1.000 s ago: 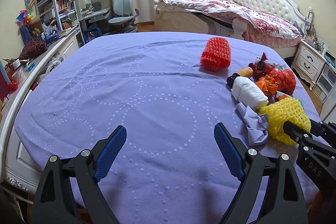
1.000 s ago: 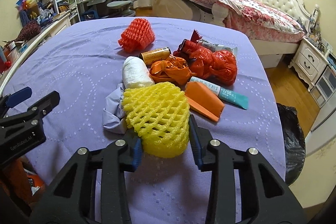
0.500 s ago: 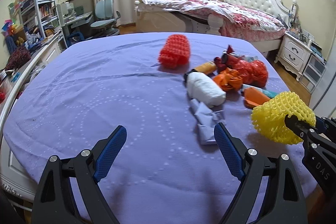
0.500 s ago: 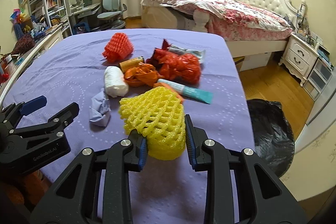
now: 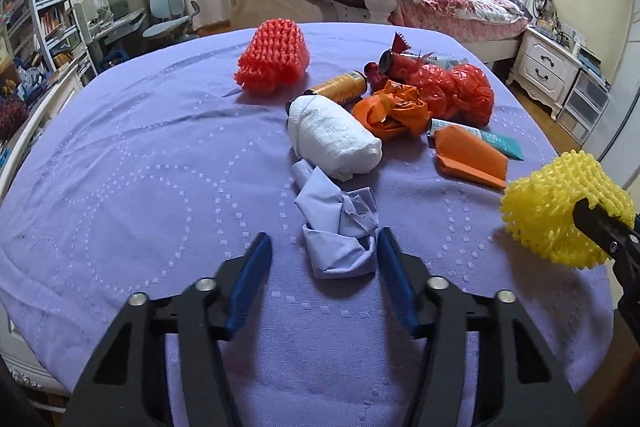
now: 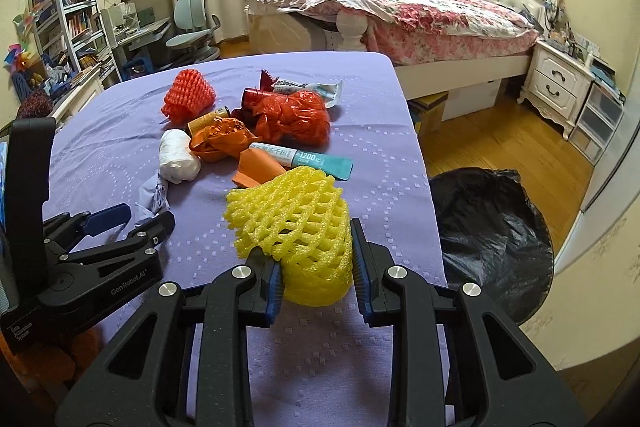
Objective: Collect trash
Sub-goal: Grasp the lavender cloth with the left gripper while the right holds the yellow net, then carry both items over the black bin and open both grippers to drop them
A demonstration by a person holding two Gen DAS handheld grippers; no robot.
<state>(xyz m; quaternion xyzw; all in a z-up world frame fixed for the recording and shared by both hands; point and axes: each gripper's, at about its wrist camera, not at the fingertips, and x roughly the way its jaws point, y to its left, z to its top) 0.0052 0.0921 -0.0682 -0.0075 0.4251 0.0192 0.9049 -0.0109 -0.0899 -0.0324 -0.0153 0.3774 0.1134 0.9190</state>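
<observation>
Right tongs [image 6: 316,271] tilted downward, clamped on yellow foam net [image 6: 292,223], left tongs [image 5: 324,255] closing around crumpled lilac paper [image 5: 340,227] at twelve o'clock, right pad touching it.

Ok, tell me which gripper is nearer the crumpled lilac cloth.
Left. The left gripper straddles the lilac cloth, jaws closing around it. The right gripper is off to its side, clamped on the yellow foam net.

bench [image 5: 120,163] w/ purple dotted cloth. lying on it toward far right corner: red foam net [image 5: 274,57], gold can [image 5: 340,89], white paper roll [image 5: 334,141], orange bag [image 5: 392,111], red bag [image 5: 456,91], teal tube [image 5: 496,143], orange paper wedge [image 5: 468,159]; crumpled lilac cloth [image 5: 340,227] nearer front edge.
</observation>
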